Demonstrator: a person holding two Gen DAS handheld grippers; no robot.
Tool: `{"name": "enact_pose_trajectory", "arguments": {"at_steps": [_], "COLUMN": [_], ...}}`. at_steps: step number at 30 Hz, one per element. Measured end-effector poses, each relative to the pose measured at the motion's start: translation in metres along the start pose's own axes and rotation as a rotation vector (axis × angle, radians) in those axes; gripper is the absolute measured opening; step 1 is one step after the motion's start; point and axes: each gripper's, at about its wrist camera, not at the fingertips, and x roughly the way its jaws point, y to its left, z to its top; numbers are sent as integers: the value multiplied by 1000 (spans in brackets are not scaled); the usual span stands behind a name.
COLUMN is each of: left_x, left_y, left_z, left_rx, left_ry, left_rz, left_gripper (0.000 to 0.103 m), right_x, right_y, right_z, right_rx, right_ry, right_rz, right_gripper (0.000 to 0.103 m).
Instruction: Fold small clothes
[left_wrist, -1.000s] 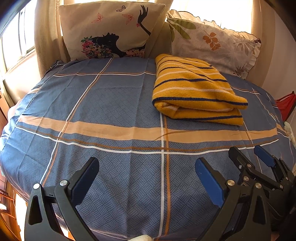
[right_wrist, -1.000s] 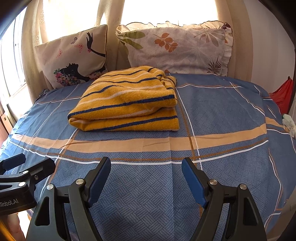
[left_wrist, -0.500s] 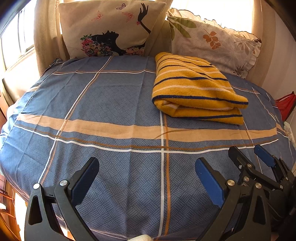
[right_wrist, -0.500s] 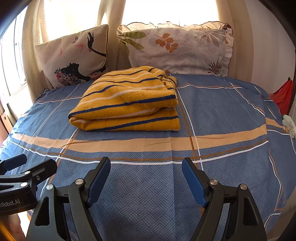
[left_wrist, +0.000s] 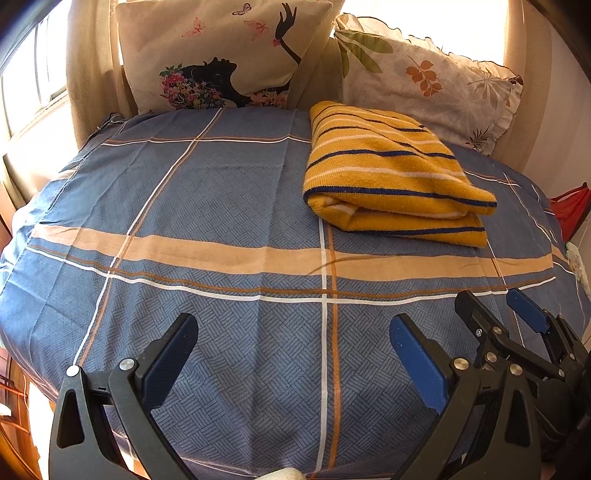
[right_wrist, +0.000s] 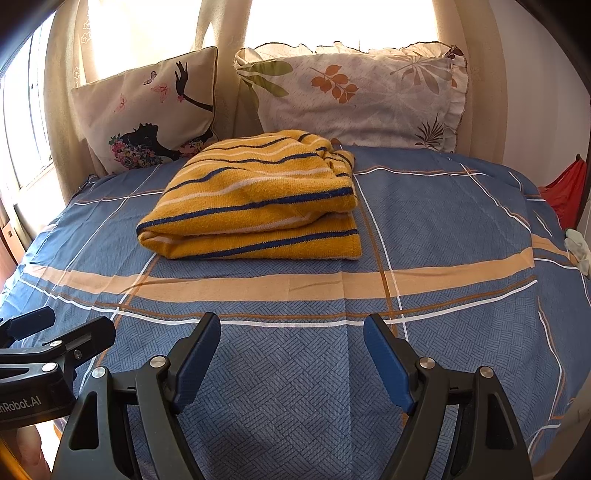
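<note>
On the bedsheet (right_wrist: 443, 221), folded striped sweater (right_wrist: 255, 199); both hand-held grippers (left_wrist: 291, 343) (right_wrist: 291, 347) spread wide, empty.

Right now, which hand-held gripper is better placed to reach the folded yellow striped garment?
Right, marginally. The folded yellow striped garment lies nearly ahead of the right hand-held gripper, but off to the right of the left hand-held gripper. Both are open and empty.

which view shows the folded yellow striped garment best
The right wrist view: the yellow striped garment sits near centre, its stacked layers facing the camera. The left wrist view shows it off to the right, seen obliquely.
</note>
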Motion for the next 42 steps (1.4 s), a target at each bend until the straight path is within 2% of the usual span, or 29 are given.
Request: {"name": "enact_pose_trajectory", "arguments": {"at_steps": [42], "left_x": [5], "left_y": [8], "left_z": [-1], "left_rx": [-22], "left_ry": [29], "left_rz": [-19], "left_gripper": [103], "right_x": [4], "right_y": [3], "right_z": [-2], "right_rx": [-24], "right_ry": [6], "right_rz": [5], "right_gripper": [86]}}
